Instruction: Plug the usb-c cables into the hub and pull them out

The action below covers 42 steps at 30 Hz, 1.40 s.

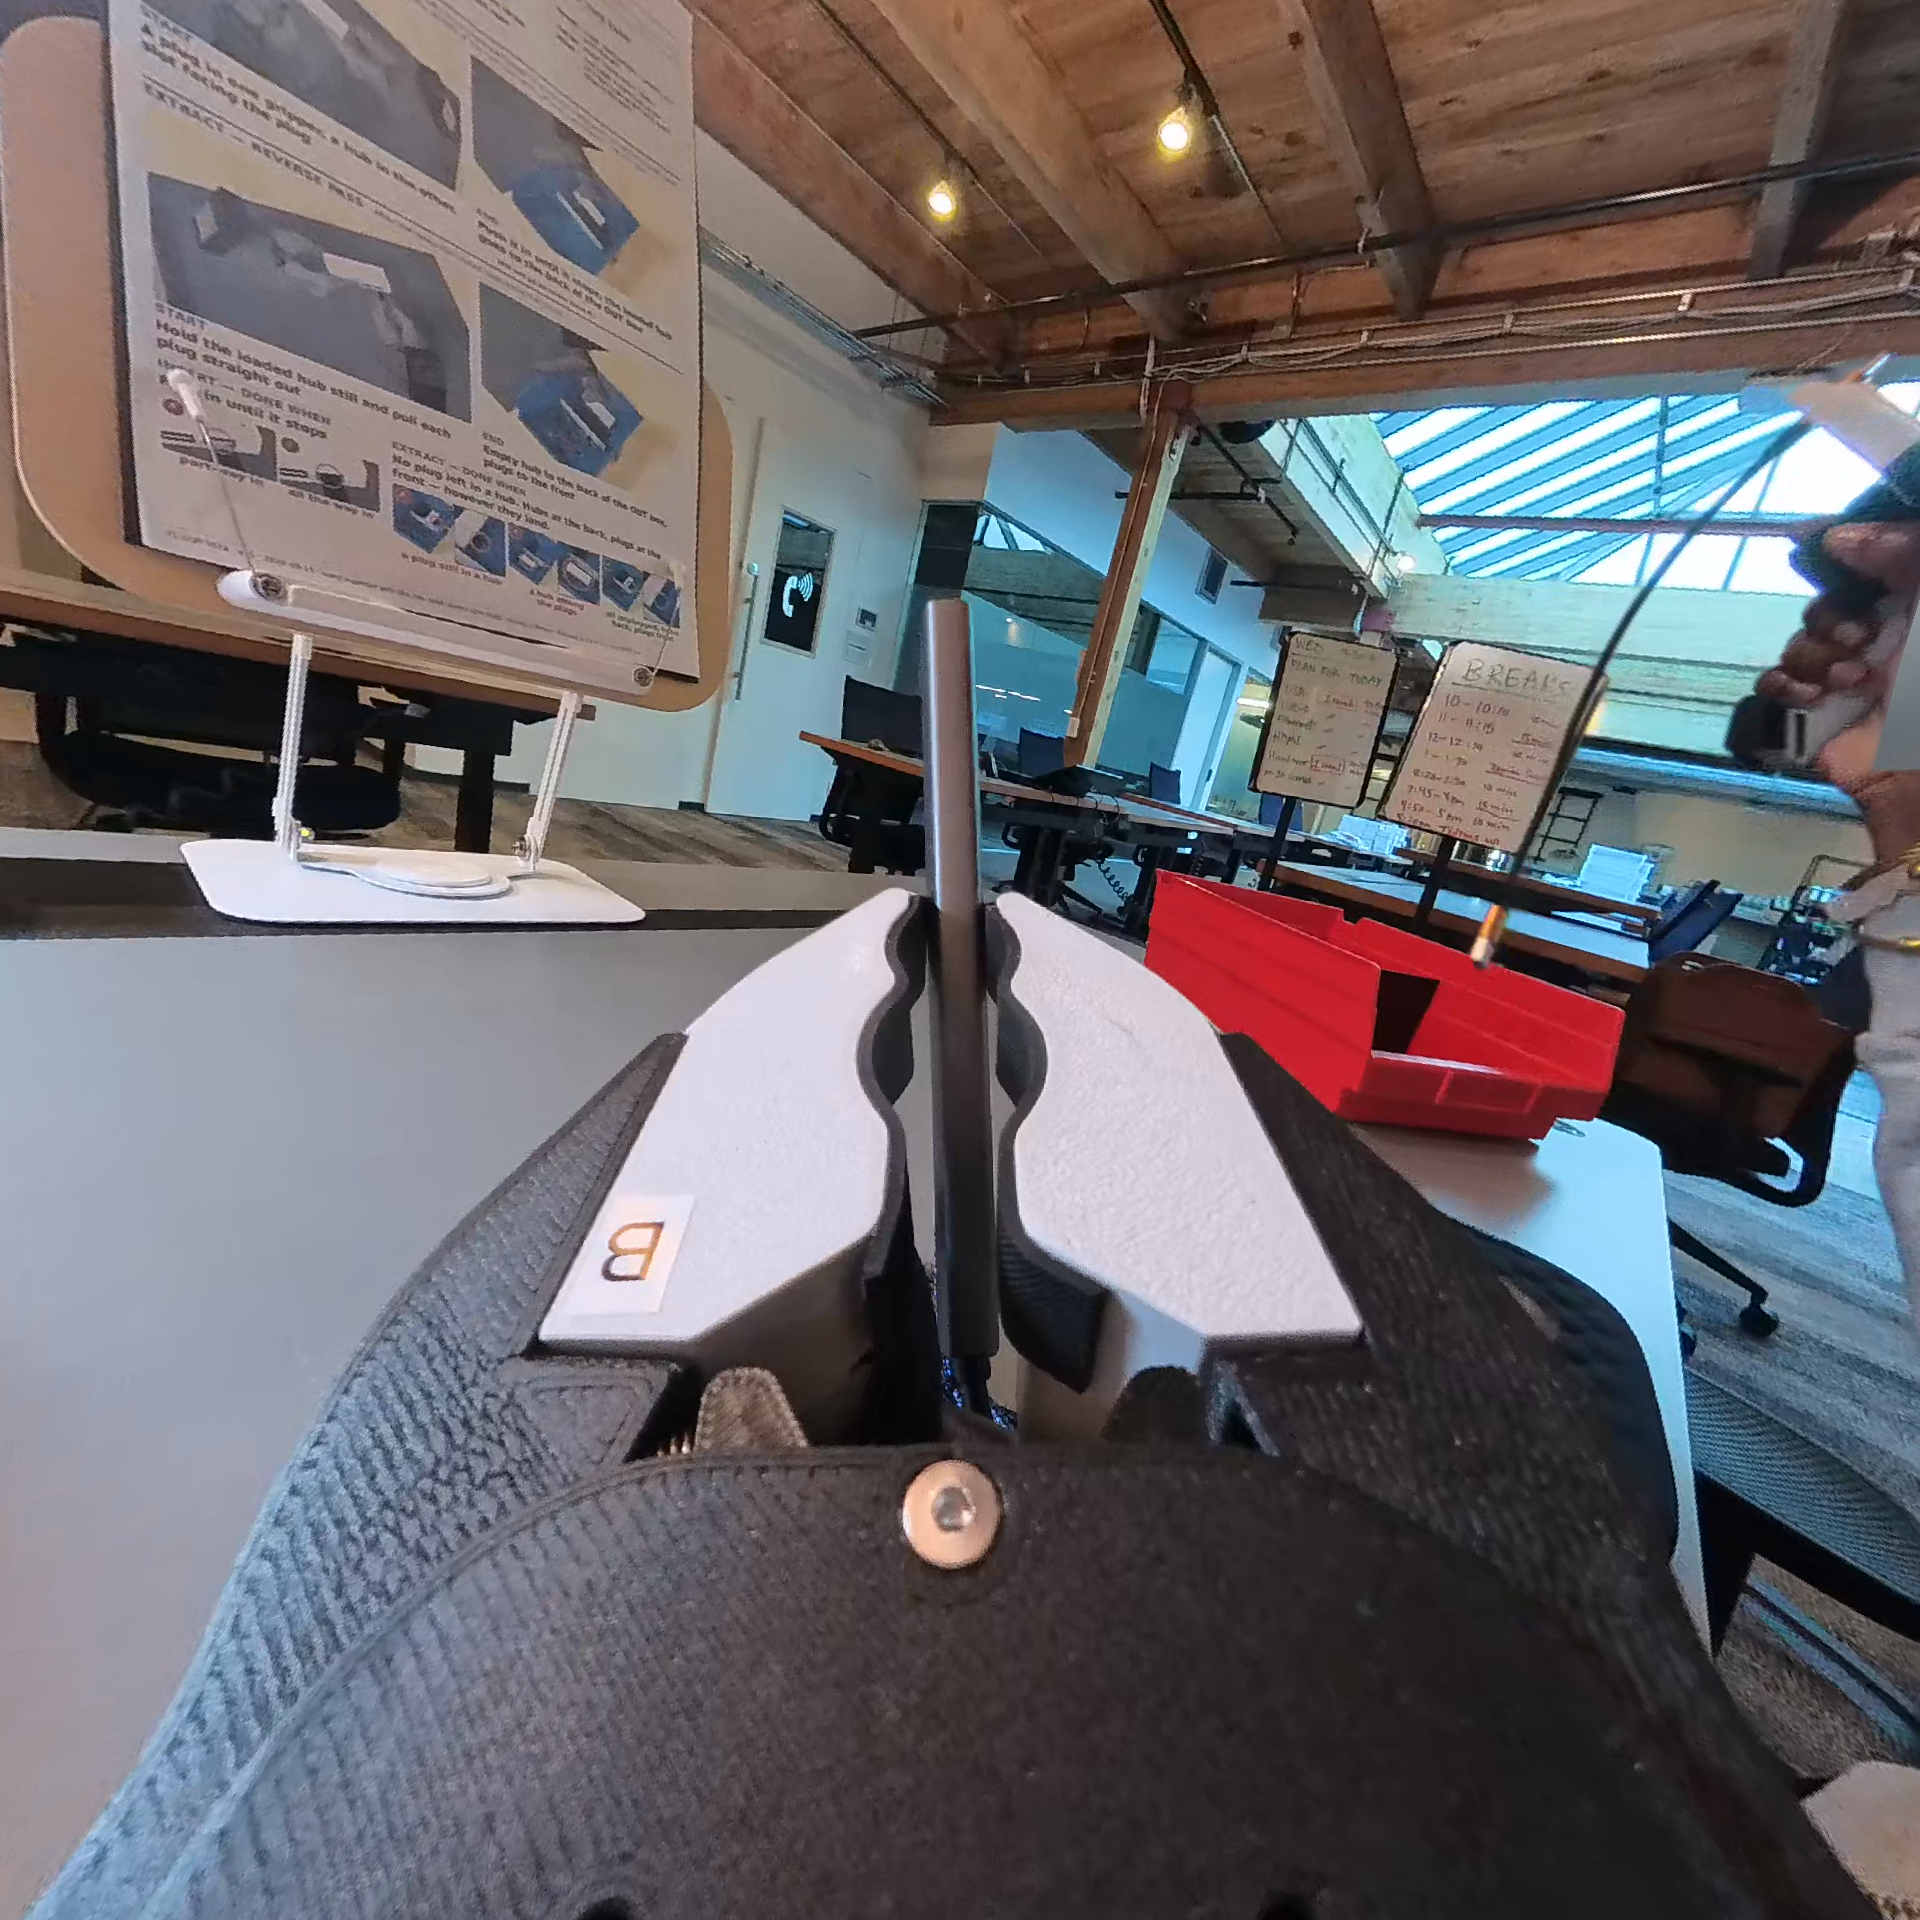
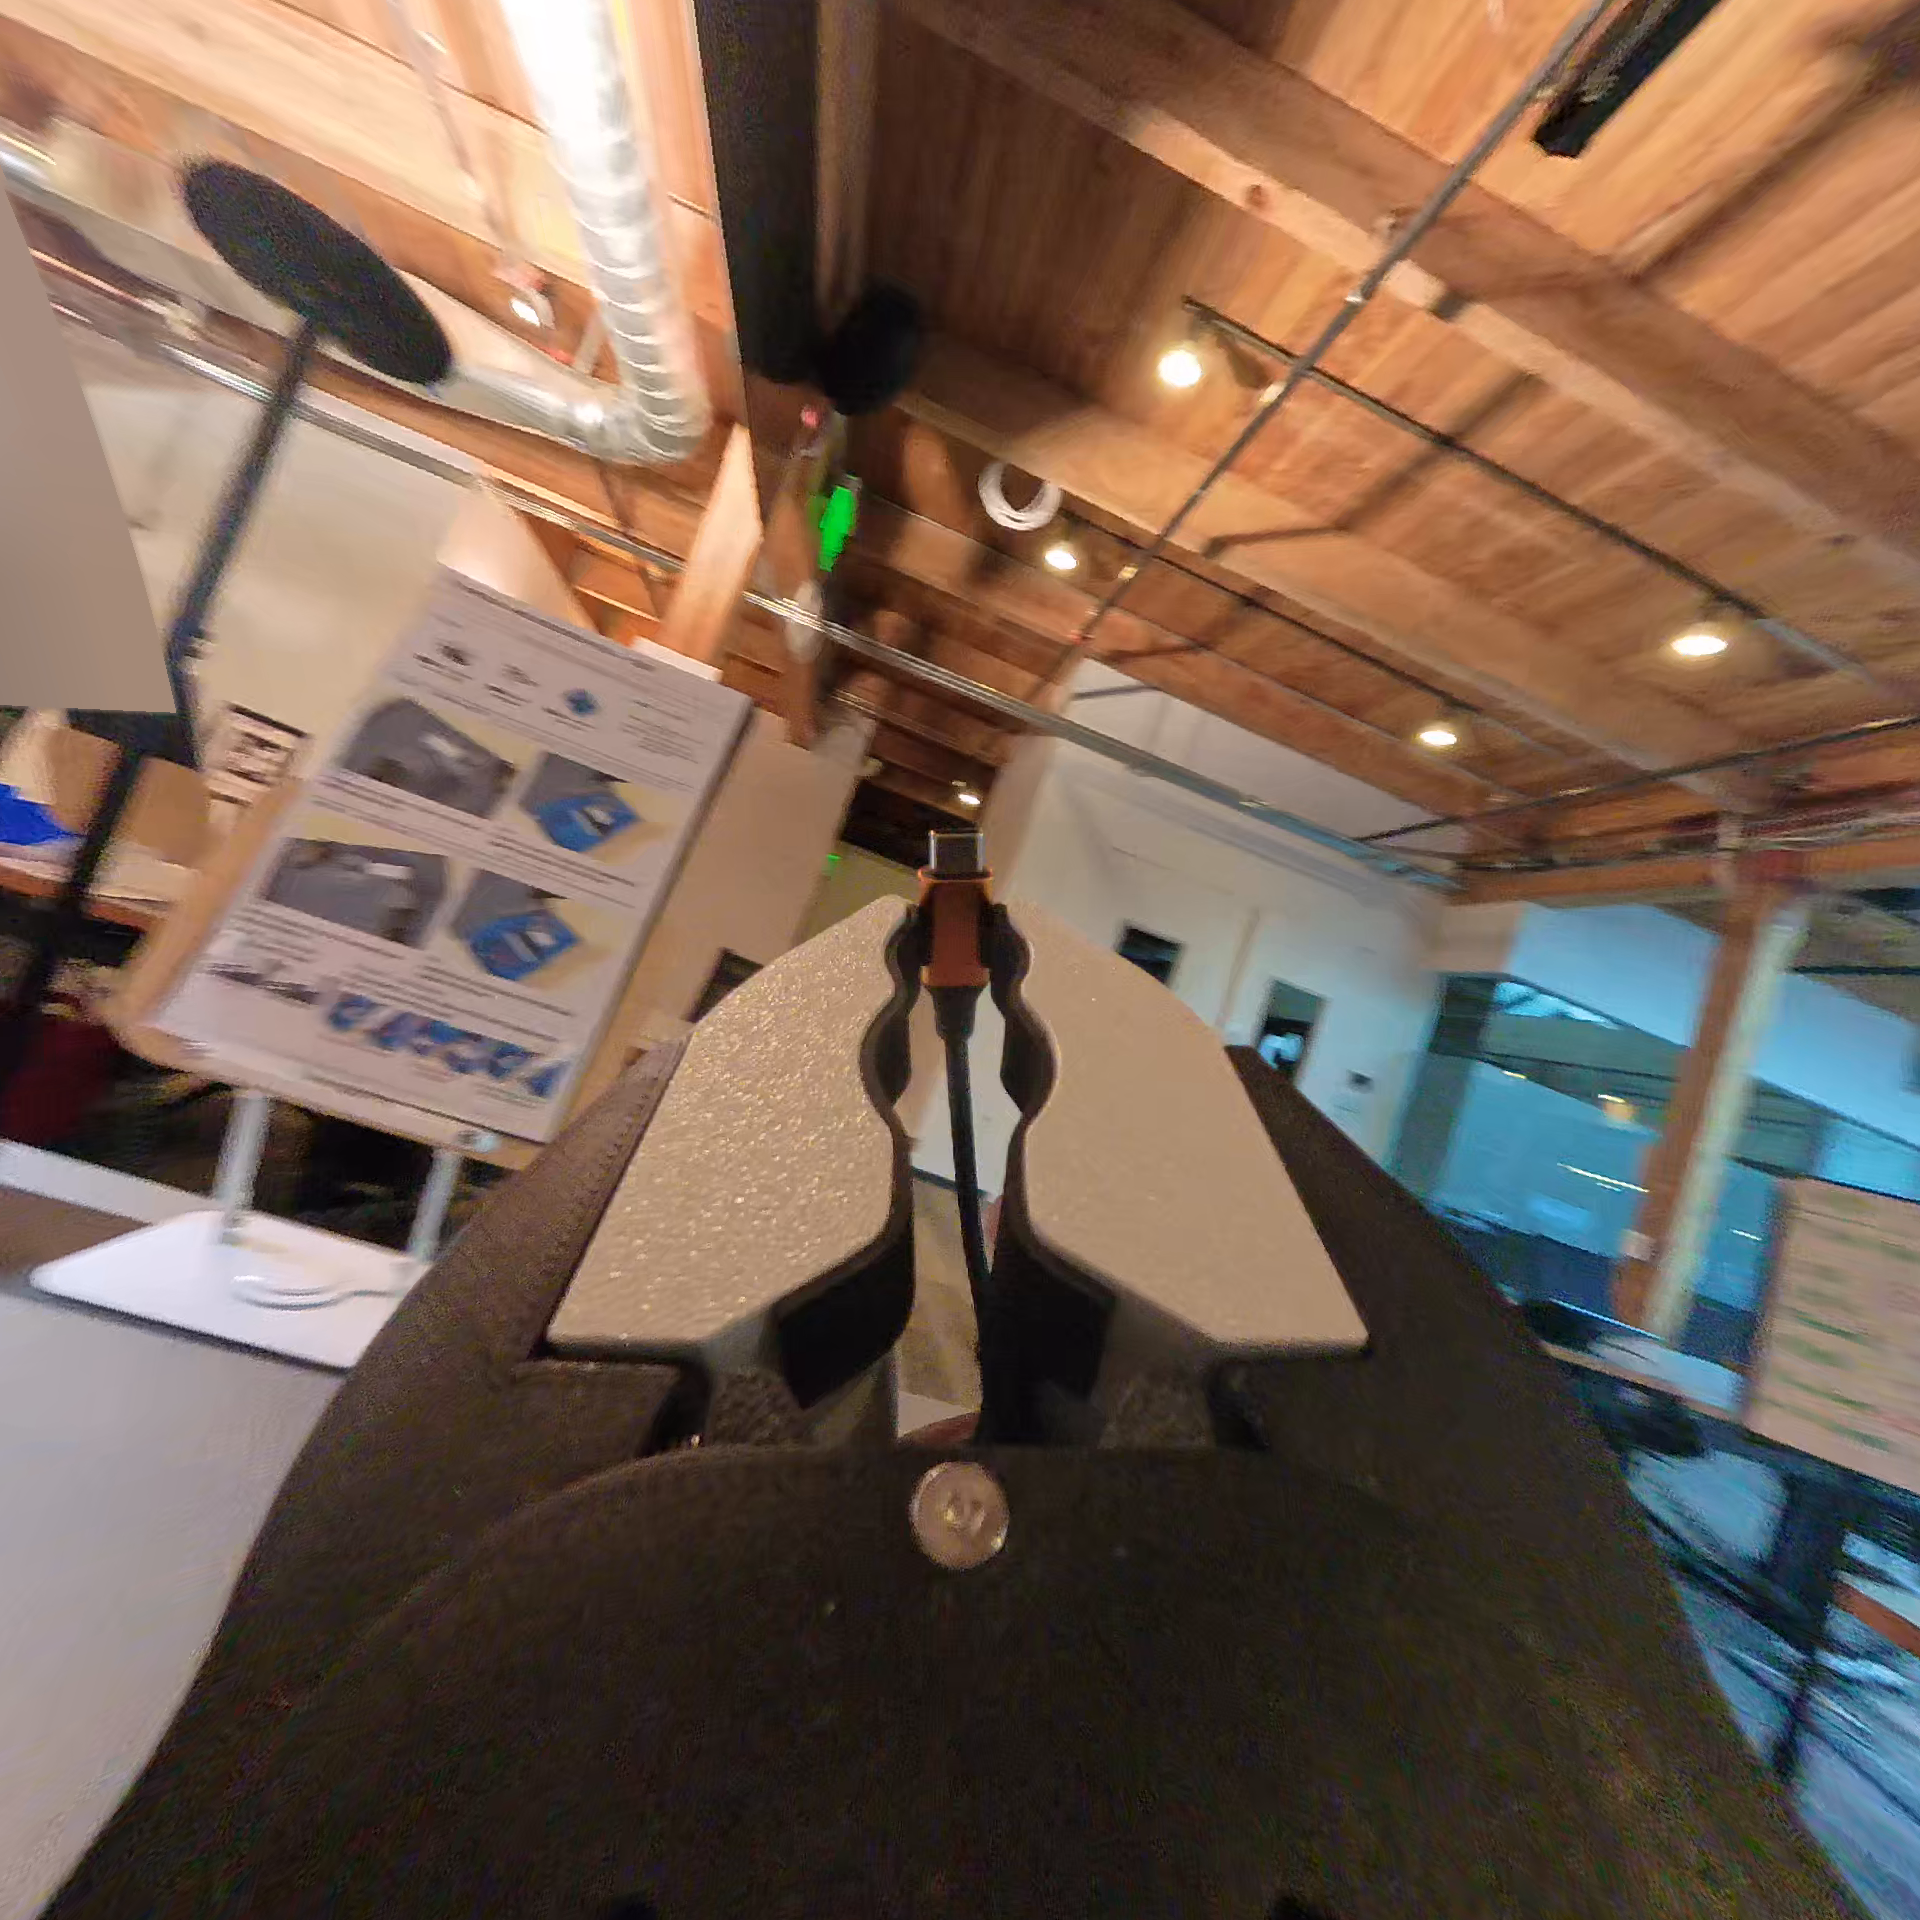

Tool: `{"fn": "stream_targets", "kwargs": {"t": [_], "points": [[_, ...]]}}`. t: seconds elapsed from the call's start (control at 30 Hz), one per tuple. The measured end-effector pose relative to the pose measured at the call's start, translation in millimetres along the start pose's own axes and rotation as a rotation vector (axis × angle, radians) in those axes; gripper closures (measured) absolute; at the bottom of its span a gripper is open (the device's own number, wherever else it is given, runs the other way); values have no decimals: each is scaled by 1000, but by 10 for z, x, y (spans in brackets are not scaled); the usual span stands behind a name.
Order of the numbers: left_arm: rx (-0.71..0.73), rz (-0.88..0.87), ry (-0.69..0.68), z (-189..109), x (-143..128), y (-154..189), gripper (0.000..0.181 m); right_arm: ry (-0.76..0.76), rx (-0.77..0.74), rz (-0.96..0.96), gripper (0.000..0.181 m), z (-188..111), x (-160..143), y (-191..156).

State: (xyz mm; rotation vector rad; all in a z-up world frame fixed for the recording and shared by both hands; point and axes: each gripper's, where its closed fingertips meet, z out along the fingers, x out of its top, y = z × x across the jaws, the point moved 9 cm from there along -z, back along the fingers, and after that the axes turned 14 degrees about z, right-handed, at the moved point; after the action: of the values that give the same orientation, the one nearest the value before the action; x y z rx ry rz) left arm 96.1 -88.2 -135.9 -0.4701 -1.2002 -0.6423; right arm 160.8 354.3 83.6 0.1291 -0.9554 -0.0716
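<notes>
The left hand-held gripper (image 1: 954, 914) pinches the hub (image 1: 951, 790), a slim dark bar held edge-on and sticking up past the fingertips, above the grey bench (image 1: 312, 1143). The right hand-held gripper (image 2: 954, 920) pinches the orange collar of a USB-C plug (image 2: 953, 883), metal tip forward, its cable (image 2: 966, 1164) trailing back between the fingers. Both are raised and well apart, and no port shows, so alignment looks like the main risk: a tilted plug could scrape the hub's edge or jam. The narrow hold on the hub might let it pivot under push. A red bin (image 1: 1382, 997) sits at the bench's far right.
</notes>
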Motion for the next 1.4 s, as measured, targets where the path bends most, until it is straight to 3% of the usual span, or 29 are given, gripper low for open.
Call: {"fn": "stream_targets", "kwargs": {"t": [0.2, 0.4, 0.53, 0.63, 0.7, 0.77, 0.83, 0.97, 1.07, 1.17, 1.27, 1.4], "points": [[-5, 10, -2, 3, 0, 10, 171, -79, -242, -181, 169, 13, -215, 488], [-5, -10, 4, -4, -2, -9, 171, -308, -289, -46, 169, -109, -1004, 774], [-6, -8, 2, -2, -5, -7, 171, -729, -173, -70, 168, -238, -1653, 813], [-6, -11, 3, -3, -4, -10, 171, -1065, -87, 68, 169, -318, -2056, 779], [-5, -10, 3, -4, -4, -9, 171, -1198, -78, 165, 167, -360, -2262, 776], [-5, -11, 2, -3, -5, -10, 171, -1239, -95, 210, 164, -381, -2395, 780], [-4, -16, 3, -4, -6, -13, 171, -1242, -112, 219, 148, -390, -2441, 769], [-3, -24, 5, -5, -8, -20, 171, -1117, -120, 211, 125, -351, -2300, 688], [-2, -23, 7, -6, -6, -20, 171, -874, -24, 248, 123, -261, -1975, 437], [-1, -25, 7, -7, -8, -20, 171, -649, 200, 327, 131, -132, -1630, -77], [4, -33, 14, -13, -7, -28, 171, -551, 592, 357, 136, -93, -1476, -900], [5, -45, 20, -19, -8, -38, 171, -536, 1028, 292, 144, -237, -1533, -2163]]}}
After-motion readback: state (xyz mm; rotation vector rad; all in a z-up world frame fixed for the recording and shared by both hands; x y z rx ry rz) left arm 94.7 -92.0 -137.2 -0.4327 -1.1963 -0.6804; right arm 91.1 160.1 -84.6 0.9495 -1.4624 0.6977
